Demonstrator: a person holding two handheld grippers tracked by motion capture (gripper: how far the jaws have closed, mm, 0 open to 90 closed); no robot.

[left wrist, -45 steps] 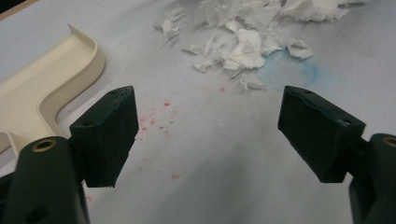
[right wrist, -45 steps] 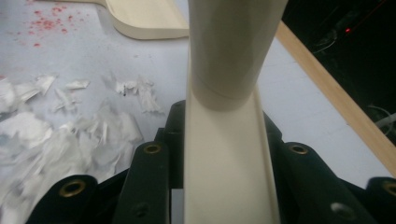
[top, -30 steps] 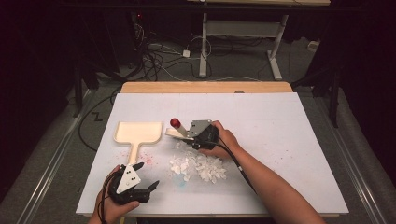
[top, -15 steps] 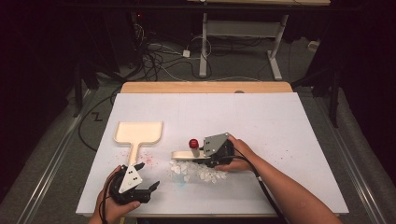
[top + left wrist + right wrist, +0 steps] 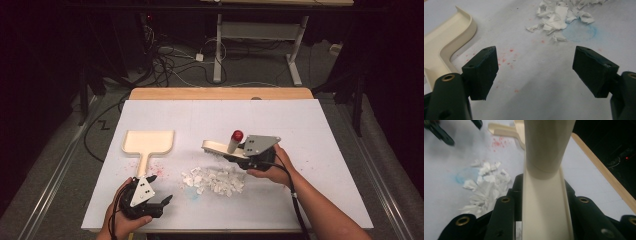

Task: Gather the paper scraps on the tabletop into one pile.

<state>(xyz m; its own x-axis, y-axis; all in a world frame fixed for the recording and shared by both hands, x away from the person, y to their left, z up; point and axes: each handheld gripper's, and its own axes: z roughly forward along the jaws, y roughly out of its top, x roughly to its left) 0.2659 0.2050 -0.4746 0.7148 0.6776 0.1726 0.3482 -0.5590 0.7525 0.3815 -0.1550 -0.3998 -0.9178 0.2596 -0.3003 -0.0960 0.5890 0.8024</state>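
Holding brush (image 5: 220, 148) in my right gripper (image 5: 239, 156), jaws clamped on cream handle, bristles at 12 o'clock edge of paper scraps (image 5: 214, 180). Scraps heaped mid-table, dustpan (image 5: 148, 143) at their 10 o'clock, apart from heap. My left gripper (image 5: 159, 204) at their 8 o'clock, jaws wide apart, nothing between, dustpan handle just beside it. Risk: sweeping with pan unheld, it skids; hard stroke flings light scraps off table (image 5: 310, 125).
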